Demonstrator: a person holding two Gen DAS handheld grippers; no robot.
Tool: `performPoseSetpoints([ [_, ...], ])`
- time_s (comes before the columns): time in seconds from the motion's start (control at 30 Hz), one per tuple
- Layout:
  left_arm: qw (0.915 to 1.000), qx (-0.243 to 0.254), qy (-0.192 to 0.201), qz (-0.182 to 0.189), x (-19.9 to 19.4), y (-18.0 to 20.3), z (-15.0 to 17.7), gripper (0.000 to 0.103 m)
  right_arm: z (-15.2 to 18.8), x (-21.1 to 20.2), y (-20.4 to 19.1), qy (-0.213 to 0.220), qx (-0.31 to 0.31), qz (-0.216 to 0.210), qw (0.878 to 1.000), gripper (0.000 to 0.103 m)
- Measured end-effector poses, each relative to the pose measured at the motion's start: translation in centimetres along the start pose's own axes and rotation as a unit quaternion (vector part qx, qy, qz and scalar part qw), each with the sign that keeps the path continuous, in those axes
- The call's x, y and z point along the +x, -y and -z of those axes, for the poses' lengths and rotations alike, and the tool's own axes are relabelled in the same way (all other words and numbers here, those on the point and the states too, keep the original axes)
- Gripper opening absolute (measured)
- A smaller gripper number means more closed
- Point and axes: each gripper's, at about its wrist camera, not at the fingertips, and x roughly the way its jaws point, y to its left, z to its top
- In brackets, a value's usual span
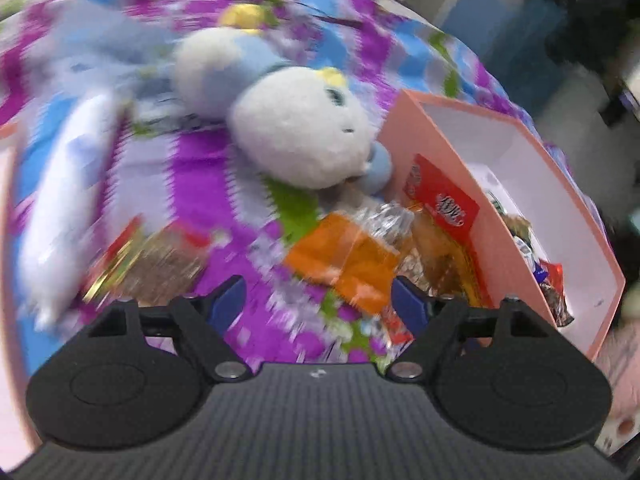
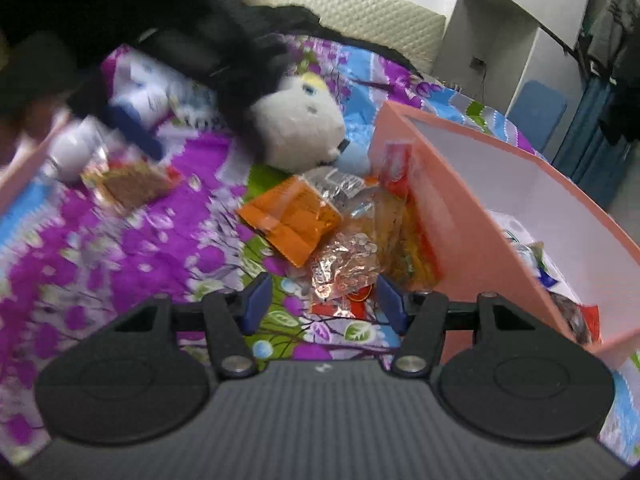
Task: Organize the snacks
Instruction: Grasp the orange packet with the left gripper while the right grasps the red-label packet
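Two spread, empty hand-held grippers, left (image 1: 318, 300), right (image 2: 322, 300), only right view shows quilted headboard (image 2: 360, 4).

Snack packets (image 2: 296, 220) on bedspread (image 2: 120, 264), left of box (image 2: 460, 216); plush toy (image 2: 296, 128) behind.

Left claw (image 1: 318, 300) angled downward, blue fingers (image 1: 226, 300) spread wide, nothing gripped. Right claw (image 2: 322, 304) tilted down, jaws parted, nothing pressed between pads.
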Motion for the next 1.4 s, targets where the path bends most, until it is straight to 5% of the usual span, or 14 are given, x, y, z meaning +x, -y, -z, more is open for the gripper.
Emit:
performPoseSetpoints([
  [0.4,0.9903,0.125,-0.037,0.049,8.6,3.7,-3.0,0.086,0.1,4.9,-1.4,-0.012,-0.096,0.025,0.995,0.056],
  [0.6,0.9864,0.152,-0.053,0.032,10.6,4.0,-3.3,0.085,-0.1,5.6,-1.2,-0.013,-0.111,0.016,0.994,0.053],
  [1.07,0.9915,0.118,-0.050,0.021,10.3,2.4,-3.3,0.063,-1.2,6.7,-0.7,-0.039,-0.092,-0.008,0.995,0.019],
  [1.4,0.9974,0.066,-0.031,0.002,4.4,2.8,-1.9,0.060,-1.7,2.4,0.2,-0.042,-0.096,-0.054,0.993,0.013],
])
